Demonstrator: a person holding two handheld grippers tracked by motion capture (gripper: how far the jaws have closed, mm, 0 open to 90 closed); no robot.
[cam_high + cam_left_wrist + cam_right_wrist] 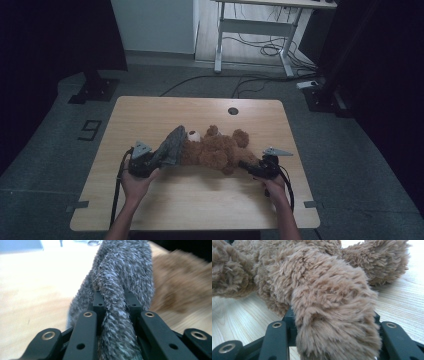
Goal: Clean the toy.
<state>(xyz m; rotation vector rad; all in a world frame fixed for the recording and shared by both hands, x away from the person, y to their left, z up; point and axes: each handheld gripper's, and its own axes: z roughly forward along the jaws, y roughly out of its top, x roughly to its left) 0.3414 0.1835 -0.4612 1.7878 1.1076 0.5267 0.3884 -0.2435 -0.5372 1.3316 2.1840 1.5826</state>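
The brown plush teddy bear [216, 151] lies on the wooden table [150, 115] between our grippers. Our left gripper [115, 301] clamps the grey fuzzy fabric [120, 277] at its head; our right gripper [332, 322] pinches one furry leg.

Lab: dark curtains [55, 35], floor cables [260, 50]
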